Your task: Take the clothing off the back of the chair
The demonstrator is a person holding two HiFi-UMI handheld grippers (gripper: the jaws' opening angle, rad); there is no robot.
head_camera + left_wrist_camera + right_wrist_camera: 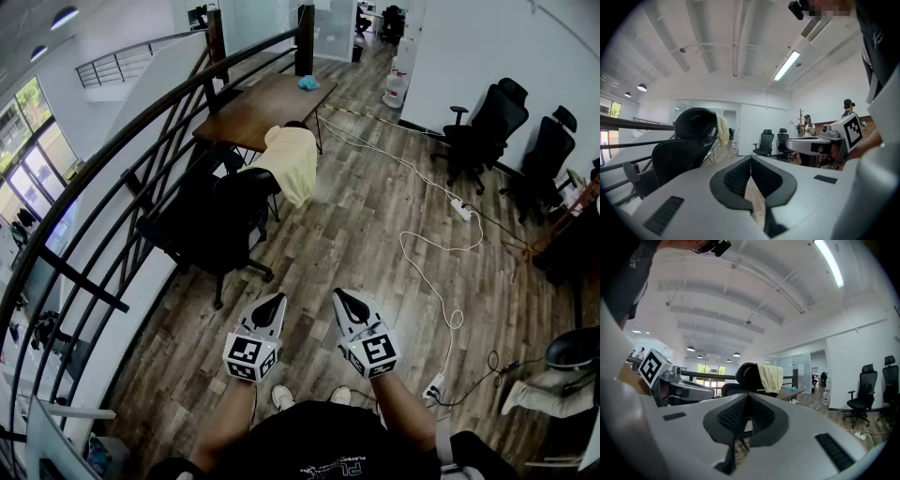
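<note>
On the far left of my head view a dark curved metal railing (94, 178) sweeps along the edge of the grey-brown wood-plank floor (366, 234). Just inside it stands the black mesh office chair (220, 220), and the pale yellow cloth garment (292, 161) is draped over the top of its back, hanging down the side that faces the brown wooden table (267, 105). A small teal object (308, 82) lies on the far end of that table; I cannot tell what it is.

Both tools sit low in the head view, well apart from the chair and side by side over the floor. The left gripper (272, 302) has its dark ribbed pads brought together at the tip in its own view, with only a thin sliver of floor showing lower down and nothing between them. There the chair and garment rise beyond its jaws, to the left. The right gripper (348, 300) is likewise fully closed and empty, and its own view puts the yellow garment on the chair almost straight ahead, just above the jaw tip.

Further right, a white cable (422, 246) snakes across the planks to a power strip, and two more black office chairs (487, 127) stand against the white wall.
</note>
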